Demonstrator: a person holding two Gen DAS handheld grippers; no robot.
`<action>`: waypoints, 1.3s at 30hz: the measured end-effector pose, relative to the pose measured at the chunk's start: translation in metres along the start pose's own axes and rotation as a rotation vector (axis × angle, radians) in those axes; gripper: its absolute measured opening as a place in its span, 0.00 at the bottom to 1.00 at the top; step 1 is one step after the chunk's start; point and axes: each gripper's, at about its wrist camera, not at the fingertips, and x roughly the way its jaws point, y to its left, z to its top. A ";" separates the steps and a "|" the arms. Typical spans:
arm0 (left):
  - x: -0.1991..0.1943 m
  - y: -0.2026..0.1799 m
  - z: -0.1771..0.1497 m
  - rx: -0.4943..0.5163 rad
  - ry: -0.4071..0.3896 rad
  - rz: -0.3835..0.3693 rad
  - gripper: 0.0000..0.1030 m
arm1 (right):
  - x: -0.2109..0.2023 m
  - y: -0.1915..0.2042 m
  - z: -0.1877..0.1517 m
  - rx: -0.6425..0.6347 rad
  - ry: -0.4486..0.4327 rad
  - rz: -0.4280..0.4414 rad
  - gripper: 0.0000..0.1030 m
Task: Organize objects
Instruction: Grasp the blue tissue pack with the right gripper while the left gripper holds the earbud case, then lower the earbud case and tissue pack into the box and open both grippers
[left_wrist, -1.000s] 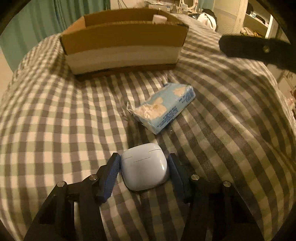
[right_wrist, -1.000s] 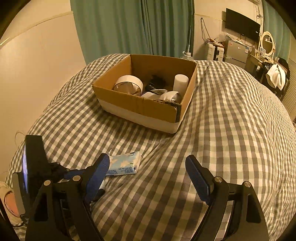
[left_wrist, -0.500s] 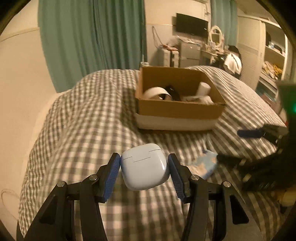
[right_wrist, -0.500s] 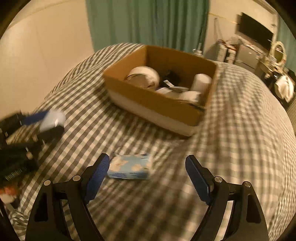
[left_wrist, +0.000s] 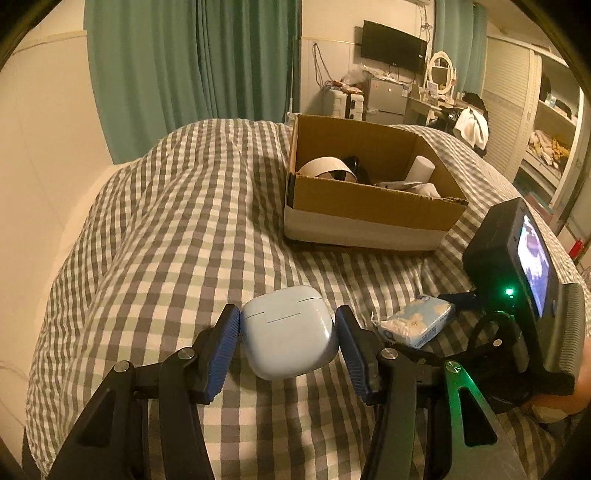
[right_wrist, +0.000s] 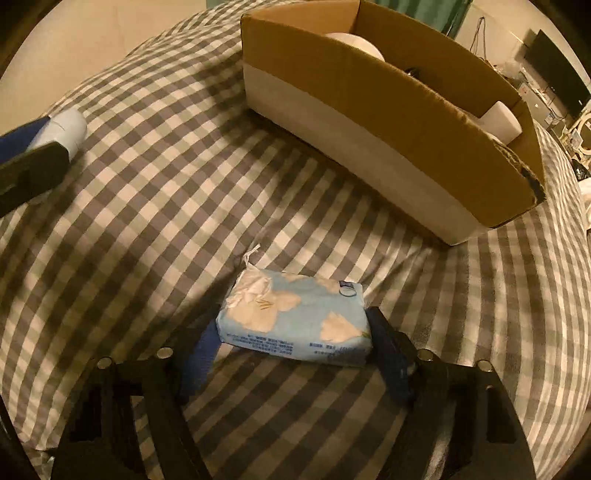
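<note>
My left gripper (left_wrist: 288, 330) is shut on a pale blue earbud case (left_wrist: 288, 332) and holds it above the checked bedcover; the case also shows at the left edge of the right wrist view (right_wrist: 66, 131). My right gripper (right_wrist: 295, 339) is open and low on the bed, with one finger on each side of a light blue tissue pack (right_wrist: 295, 319). The pack lies flat on the cover and also shows in the left wrist view (left_wrist: 417, 321). An open cardboard box (left_wrist: 369, 218) stands further back on the bed, also in the right wrist view (right_wrist: 388, 122).
The box holds a tape roll (left_wrist: 325, 170), a white cylinder (left_wrist: 421, 166) and other small items. The bed has a grey-and-white checked cover (left_wrist: 184, 240). Green curtains (left_wrist: 192, 66) hang behind; furniture and shelves stand at the right.
My left gripper lifted the earbud case off the bed and pulled back. My right gripper moved forward and down, so that its fingers now flank the tissue pack.
</note>
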 end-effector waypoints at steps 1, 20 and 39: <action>-0.001 0.000 0.000 -0.002 0.000 -0.004 0.53 | -0.002 0.000 -0.002 0.002 -0.009 -0.007 0.72; -0.060 -0.004 0.009 0.018 -0.107 -0.015 0.53 | -0.142 0.014 -0.014 0.035 -0.361 -0.071 0.71; -0.063 -0.019 0.157 0.062 -0.207 -0.069 0.53 | -0.224 -0.053 0.066 0.169 -0.572 -0.025 0.71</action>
